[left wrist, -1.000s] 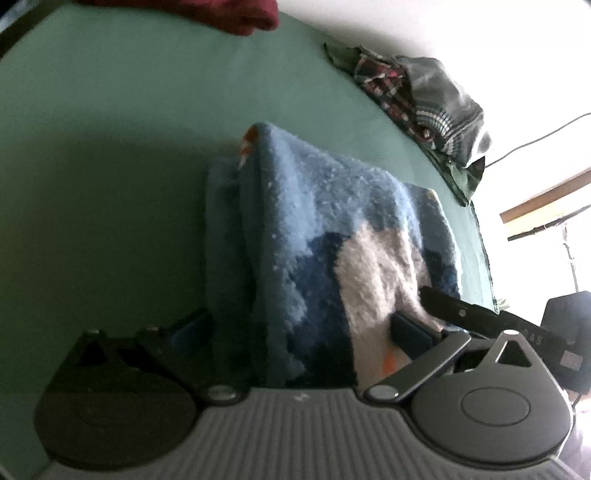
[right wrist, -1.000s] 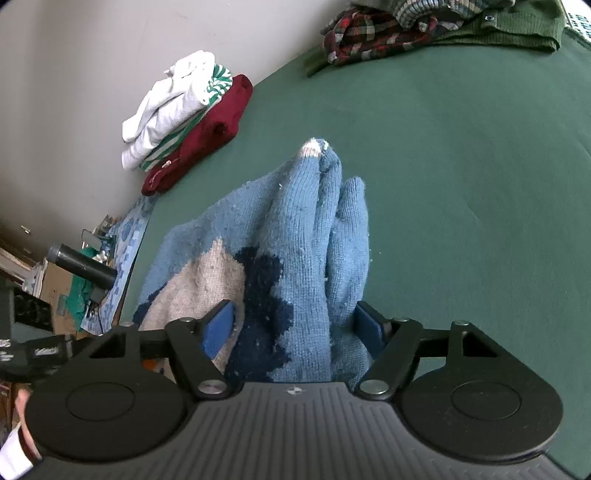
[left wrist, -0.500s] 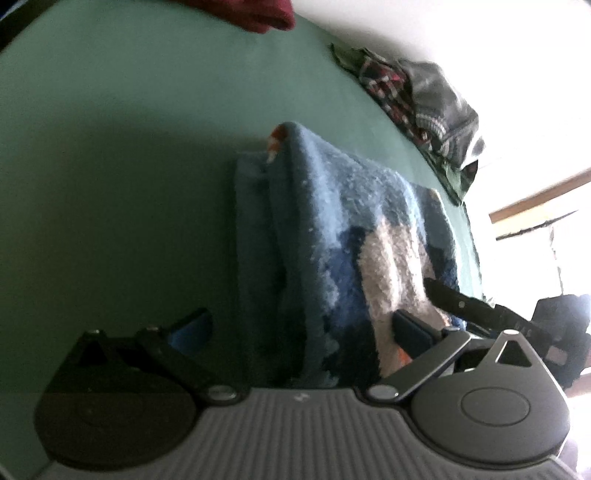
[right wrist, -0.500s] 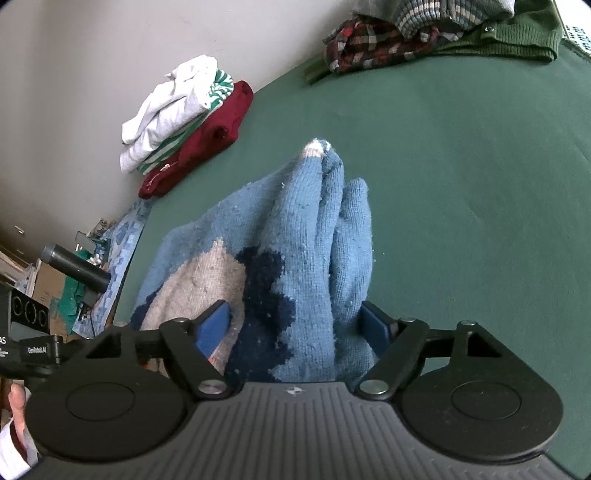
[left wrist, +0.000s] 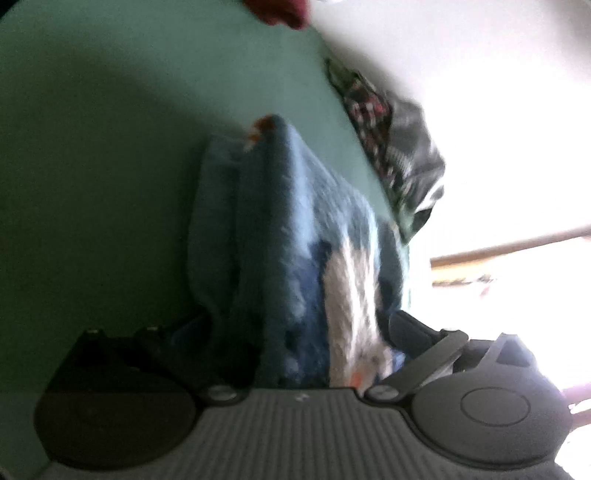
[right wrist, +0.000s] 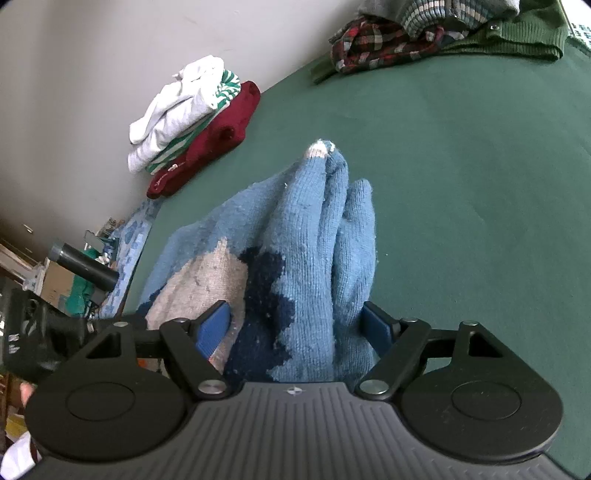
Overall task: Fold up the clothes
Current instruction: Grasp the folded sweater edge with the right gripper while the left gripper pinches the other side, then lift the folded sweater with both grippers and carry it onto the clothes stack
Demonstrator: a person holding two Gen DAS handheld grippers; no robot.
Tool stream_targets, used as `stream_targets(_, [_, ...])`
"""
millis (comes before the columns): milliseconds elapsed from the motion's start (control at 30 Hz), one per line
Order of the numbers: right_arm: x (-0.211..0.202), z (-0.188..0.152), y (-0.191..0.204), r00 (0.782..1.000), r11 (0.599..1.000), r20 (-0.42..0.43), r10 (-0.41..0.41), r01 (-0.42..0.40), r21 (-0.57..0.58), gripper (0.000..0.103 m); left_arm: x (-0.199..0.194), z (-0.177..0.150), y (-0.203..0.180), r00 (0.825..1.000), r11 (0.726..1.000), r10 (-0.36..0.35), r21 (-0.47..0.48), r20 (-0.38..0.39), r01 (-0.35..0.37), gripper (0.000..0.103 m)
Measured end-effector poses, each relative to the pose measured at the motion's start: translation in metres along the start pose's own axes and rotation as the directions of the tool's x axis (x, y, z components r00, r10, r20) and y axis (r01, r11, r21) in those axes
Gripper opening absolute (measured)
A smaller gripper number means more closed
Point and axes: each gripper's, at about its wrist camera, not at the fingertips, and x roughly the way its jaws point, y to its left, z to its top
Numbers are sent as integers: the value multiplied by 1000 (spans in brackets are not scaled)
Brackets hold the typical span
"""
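Observation:
A light blue knitted sweater (right wrist: 306, 236) with dark blue and beige patches lies bunched on the green table (right wrist: 461, 177). My right gripper (right wrist: 297, 325) has its jaws on either side of the sweater's near edge, closed on the fabric. In the blurred left wrist view the same sweater (left wrist: 291, 240) rises in a fold between the jaws of my left gripper (left wrist: 295, 332), which also grips it. The left gripper also shows in the right wrist view at the left edge (right wrist: 44, 332).
A folded stack of white, green-striped and maroon clothes (right wrist: 192, 122) sits at the table's far left by the wall. A pile of plaid, grey and green garments (right wrist: 436, 33) lies at the far right. Clutter stands on the floor beyond the left edge.
The left wrist view has swung and blurred, and the sweater's fold stands taller and narrower in it. The right gripper has hardly moved on the sweater.

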Motion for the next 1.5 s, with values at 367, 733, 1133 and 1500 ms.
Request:
stream_targets(367, [0, 0, -3, 1000, 1000, 9, 9, -9, 7, 66, 3, -19, -26, 989, 979, 129, 150, 79, -139, 76])
stream_targets(733, [10, 0, -10, 989, 986, 27, 145, -146, 73, 95, 7, -21, -29, 975, 971, 178, 139, 129, -196, 72])
stream_targets(1133, [-8, 10, 7, 983, 983, 35, 179, -180, 37, 53, -29, -45, -92, 930, 910, 269, 249, 251, -331, 51])
stream_targets(1500, [-25, 123, 122, 951, 950, 84, 298, -287, -123, 53, -132, 61, -185, 923, 869, 171, 389, 344, -306, 51])
